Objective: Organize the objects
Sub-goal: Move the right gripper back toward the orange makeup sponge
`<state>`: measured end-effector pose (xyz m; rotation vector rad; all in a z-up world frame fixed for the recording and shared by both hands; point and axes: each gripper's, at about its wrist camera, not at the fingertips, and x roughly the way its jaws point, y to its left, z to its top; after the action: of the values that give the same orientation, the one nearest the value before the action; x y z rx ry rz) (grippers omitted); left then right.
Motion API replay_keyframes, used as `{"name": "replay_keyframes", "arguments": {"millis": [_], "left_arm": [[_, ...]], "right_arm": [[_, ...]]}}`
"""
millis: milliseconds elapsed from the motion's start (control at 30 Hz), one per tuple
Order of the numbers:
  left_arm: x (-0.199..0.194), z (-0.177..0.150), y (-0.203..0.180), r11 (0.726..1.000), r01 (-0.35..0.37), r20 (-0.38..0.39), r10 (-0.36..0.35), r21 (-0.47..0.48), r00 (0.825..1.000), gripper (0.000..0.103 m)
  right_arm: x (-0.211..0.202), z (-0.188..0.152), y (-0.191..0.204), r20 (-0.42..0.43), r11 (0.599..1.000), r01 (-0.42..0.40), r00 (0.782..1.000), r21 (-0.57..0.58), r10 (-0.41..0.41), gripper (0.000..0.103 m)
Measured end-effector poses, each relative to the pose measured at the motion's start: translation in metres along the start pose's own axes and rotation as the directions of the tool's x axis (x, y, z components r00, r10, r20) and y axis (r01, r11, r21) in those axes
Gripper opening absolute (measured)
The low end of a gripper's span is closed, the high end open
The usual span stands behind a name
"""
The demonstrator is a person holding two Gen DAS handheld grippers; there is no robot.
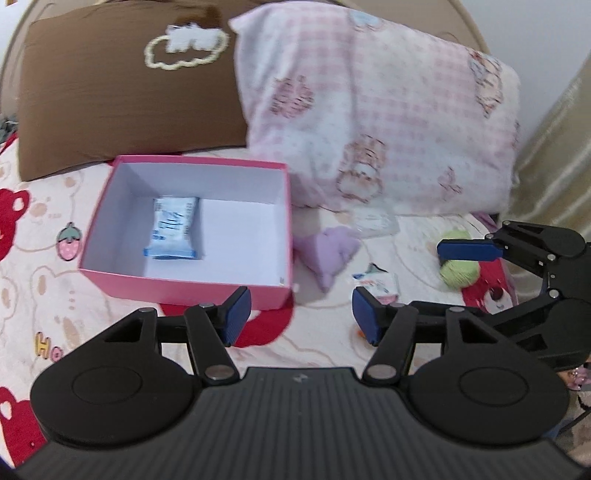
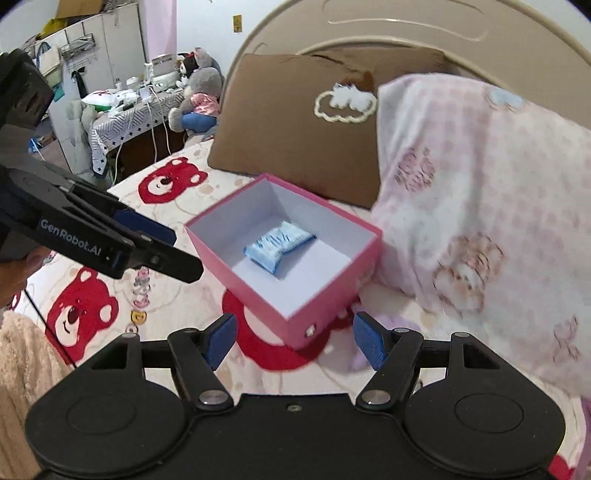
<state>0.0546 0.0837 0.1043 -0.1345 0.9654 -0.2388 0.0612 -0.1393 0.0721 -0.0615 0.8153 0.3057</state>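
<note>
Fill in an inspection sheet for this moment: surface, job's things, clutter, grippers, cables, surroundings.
Surface: bed sheet printed with red bears.
Job's things: pink box, open, holding one blue-white packet; beside it on the sheet a purple cloth item, a green yarn ball, a small packet and a clear wrapper.
Clutter: nothing seen.
Grippers: left gripper open, empty; right gripper open, empty.
Cables: white cords hanging off a side table.
Surroundings: brown pillow, pink pillow, headboard, plush toy.

An open pink box (image 1: 192, 284) on the bed holds one blue-white packet (image 1: 173, 227) lying flat.
</note>
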Motion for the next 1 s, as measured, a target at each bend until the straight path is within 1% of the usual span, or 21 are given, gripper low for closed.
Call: {"name": "replay_keyframes", "arguments": {"millis": [233,367,467,533,633,700,767,833,1000], "left_arm": [[0.022,-0.015,-0.026,0.996,0.078,-0.066,-0.074,0.053,0.995,0.060],[0.036,-0.026,-0.038,0.989,0.121,-0.091,-0.113,0.087,0.989,0.060],[0.051,-0.035,-0.042,0.982,0.180,-0.111,-0.174,0.048,0.978,0.060],[0.062,-0.042,-0.046,0.978,0.202,-0.131,-0.195,0.042,0.972,0.060],[0.079,-0.054,-0.050,0.972,0.233,-0.161,-0.225,0.031,0.961,0.060],[0.088,-0.060,-0.049,0.969,0.245,-0.167,-0.237,0.029,0.957,0.060],[0.096,-0.067,-0.049,0.971,0.235,-0.163,-0.226,0.037,0.960,0.060],[0.104,-0.073,-0.048,0.969,0.240,-0.153,-0.230,0.051,0.961,0.060],[0.120,-0.085,-0.045,0.966,0.248,-0.095,-0.240,0.078,0.966,0.060]], "right_arm": [[-0.011,-0.038,-0.008,-0.064,0.999,0.047,0.997,0.019,-0.045,0.074],[-0.008,-0.058,-0.008,-0.099,0.998,0.048,0.994,0.030,-0.045,0.074],[-0.001,-0.071,-0.007,-0.107,0.998,0.034,0.994,0.046,-0.029,0.074],[0.005,-0.078,-0.008,-0.110,0.998,0.025,0.994,0.066,-0.017,0.074],[0.014,-0.091,-0.012,-0.098,0.994,0.023,0.995,0.111,-0.012,0.074],[0.020,-0.099,-0.014,-0.085,0.991,0.027,0.996,0.135,-0.016,0.074],[0.027,-0.107,-0.017,-0.064,0.987,0.032,0.998,0.158,-0.022,0.074],[0.035,-0.116,-0.018,-0.046,0.984,0.039,0.998,0.174,-0.031,0.074],[0.057,-0.137,-0.015,0.008,0.981,0.067,0.998,0.180,-0.070,0.074]]}}
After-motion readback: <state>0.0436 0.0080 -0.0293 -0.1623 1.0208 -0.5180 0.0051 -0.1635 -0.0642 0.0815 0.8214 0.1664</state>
